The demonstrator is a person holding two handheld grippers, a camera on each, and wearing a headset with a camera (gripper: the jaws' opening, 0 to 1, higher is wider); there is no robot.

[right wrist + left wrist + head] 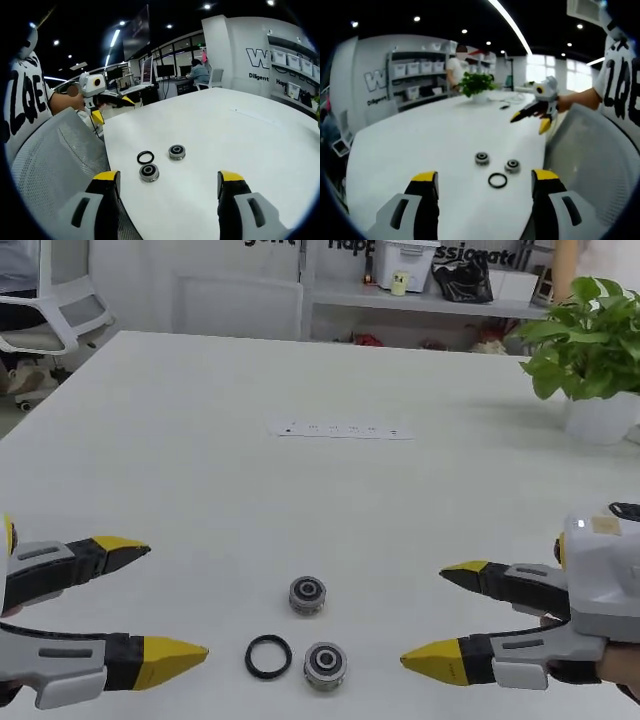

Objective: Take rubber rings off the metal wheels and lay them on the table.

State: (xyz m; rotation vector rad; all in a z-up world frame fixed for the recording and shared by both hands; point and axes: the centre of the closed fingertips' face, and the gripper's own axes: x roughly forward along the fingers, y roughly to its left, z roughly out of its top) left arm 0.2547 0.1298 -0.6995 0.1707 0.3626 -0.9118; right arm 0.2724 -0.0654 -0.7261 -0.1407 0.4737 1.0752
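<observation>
— Looking over the worktop (200, 440), which step is in hand?

— The gap between rings, I'd say. One rubber ring (269, 656) lies flat near the front edge, just left of the near metal wheel (325, 664) and apart from it. The far metal wheel (307, 594) lies flat just beyond them.

— And the grippers?

— The left gripper (165, 602) hovers at the left and the right gripper (430, 617) at the right. Both have their jaws spread wide with nothing between them. The wheels sit in the space between the two.

— What does the next move call for?

— Probably one gripper steadies a wheel while the other peels off its dark outer band. Which wheel carries a ring is too small to tell, so that needs checking first.

— Any containers?

— A white pot (600, 418) at the far right holds a leafy plant (585, 335). On the shelf (420, 300) beyond the worktop stands a lidded white bin (405, 262), its contents hidden.
</observation>
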